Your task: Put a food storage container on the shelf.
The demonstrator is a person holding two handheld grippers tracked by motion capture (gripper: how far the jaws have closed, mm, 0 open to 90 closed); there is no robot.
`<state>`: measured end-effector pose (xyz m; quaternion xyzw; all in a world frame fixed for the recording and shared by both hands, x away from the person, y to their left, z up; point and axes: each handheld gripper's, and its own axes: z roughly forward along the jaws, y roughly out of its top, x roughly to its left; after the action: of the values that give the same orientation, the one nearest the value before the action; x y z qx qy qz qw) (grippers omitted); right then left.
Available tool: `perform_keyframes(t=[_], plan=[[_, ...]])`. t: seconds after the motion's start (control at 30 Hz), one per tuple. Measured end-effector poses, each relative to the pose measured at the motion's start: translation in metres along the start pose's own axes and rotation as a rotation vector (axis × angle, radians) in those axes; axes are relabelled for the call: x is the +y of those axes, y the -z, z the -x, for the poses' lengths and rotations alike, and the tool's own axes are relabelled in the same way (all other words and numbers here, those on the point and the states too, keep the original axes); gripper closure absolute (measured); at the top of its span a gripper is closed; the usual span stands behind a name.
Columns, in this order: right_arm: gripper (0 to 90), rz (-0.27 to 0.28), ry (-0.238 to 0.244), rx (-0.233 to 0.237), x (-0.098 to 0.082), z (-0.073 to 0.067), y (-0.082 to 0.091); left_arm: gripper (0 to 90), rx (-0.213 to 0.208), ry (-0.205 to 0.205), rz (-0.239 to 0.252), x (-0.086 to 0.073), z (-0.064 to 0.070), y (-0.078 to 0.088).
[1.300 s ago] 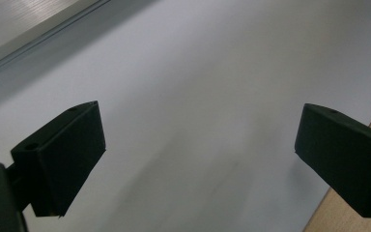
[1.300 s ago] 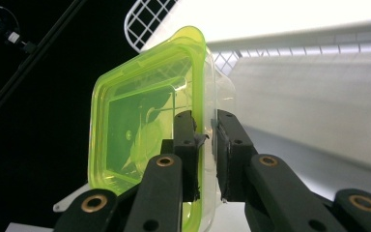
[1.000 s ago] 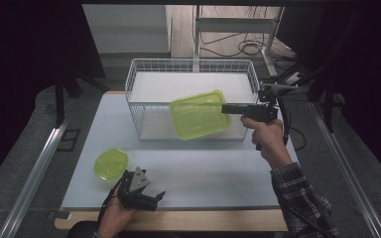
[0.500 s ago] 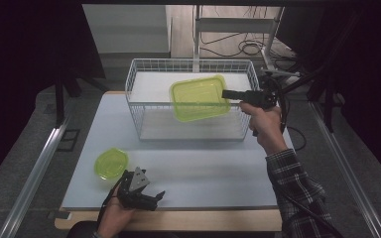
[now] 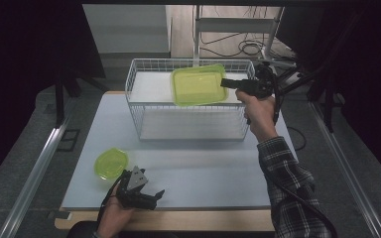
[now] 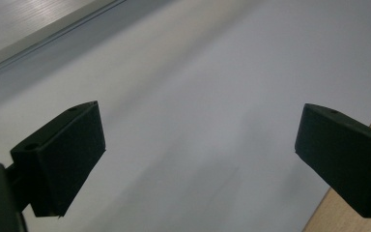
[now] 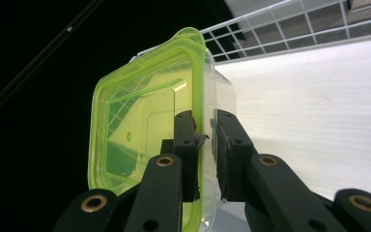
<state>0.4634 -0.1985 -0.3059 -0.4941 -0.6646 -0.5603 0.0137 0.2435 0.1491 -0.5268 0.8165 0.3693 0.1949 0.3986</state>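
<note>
Right gripper (image 5: 227,83) is clamped on the box (image 5: 197,85), which is held tilted over the basket (image 5: 188,130).

Beneath lies the table (image 5: 218,168), on which the wire basket is set at the far side; a green lid (image 5: 111,163) is seen near the front left, just beside the left gripper (image 5: 155,197), whose jaws are spread with nothing between. No writing can be read.
</note>
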Motion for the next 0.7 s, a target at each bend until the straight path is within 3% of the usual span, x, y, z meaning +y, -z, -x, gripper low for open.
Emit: perform_keyframes(t=[0.4,0.63,0.7], plan=[[79.9,0.023,-0.035,-0.053,0.007,0.006,-0.019,3.5,-0.007,0.005,0.002,0.000,-0.001,0.000],[78.4,0.031,-0.018,-0.092,0.007,0.008,-0.022,3.5,-0.005,-0.003,-0.002,0.000,0.000,0.000],[76.5,0.023,0.010,-0.132,0.007,0.006,-0.024,3.5,-0.004,-0.007,-0.004,0.000,0.000,0.000]])
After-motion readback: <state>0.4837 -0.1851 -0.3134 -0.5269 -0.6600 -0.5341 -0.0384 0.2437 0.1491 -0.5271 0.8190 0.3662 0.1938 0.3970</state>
